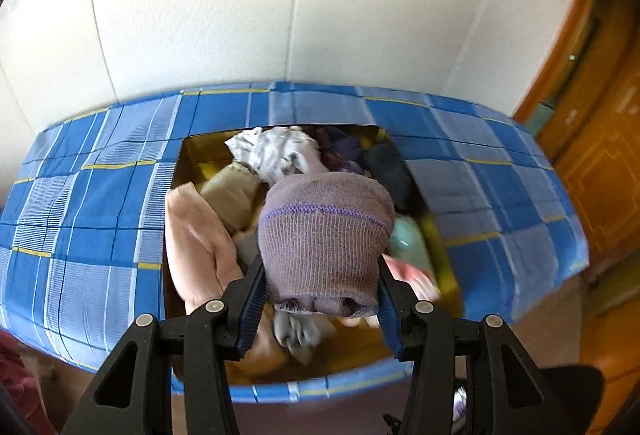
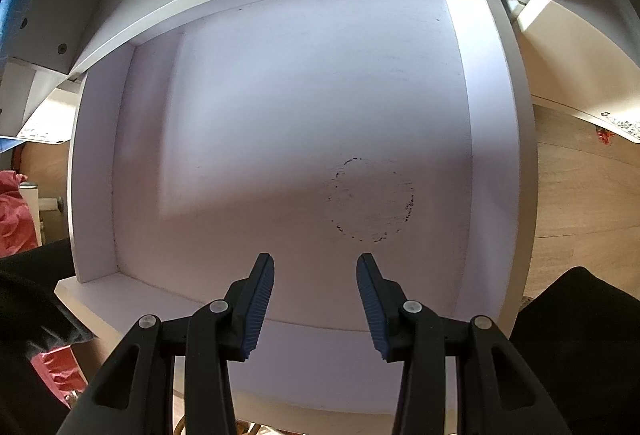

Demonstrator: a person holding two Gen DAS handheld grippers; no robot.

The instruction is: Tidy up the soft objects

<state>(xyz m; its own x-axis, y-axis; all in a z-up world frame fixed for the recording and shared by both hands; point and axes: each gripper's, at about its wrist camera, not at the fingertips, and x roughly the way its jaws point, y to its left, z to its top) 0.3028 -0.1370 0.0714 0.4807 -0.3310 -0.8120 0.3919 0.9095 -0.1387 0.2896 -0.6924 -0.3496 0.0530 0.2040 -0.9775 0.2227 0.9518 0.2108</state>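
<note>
The left gripper (image 1: 320, 291) was clenched on a rolled mauve knitted sock (image 1: 324, 239), its blue ribbed pads (image 1: 256, 299) pressing the bundle from both sides, so that the sock stood up between them with a purple stitched band across its rounded top. The bundle hung above an open box (image 1: 192, 151) with a shiny yellow lining, which was crowded with other soft things: a peach cloth (image 1: 196, 243) draped against the left wall, a beige piece (image 1: 236, 195) beside it, a crumpled white and grey garment (image 1: 276, 151) toward the far end, dark purple and black items (image 1: 384, 163) at the far right, a pale green piece (image 1: 408, 243) and a pink one (image 1: 412, 271) just right of the sock, and a grey scrap (image 1: 296, 331) under it. Around the box lay a blue checked cloth (image 1: 92, 195) with white and yellow lines, and behind it rose a white panelled wall (image 1: 200, 7); a wooden door (image 1: 600, 155) showed at the right edge. The right gripper (image 2: 315, 291) stood released, its jaws apart with nothing between them, pointing down into an empty white drawer (image 2: 96, 163). A faint ring-shaped mark (image 2: 372, 199) stained the drawer's floor ahead of the fingertips. Wood-grain flooring (image 2: 580, 195) lay to the right of the drawer, red fabric (image 2: 16, 211) to the left, and dark clothing (image 2: 576, 347) filled the lower corners.
</note>
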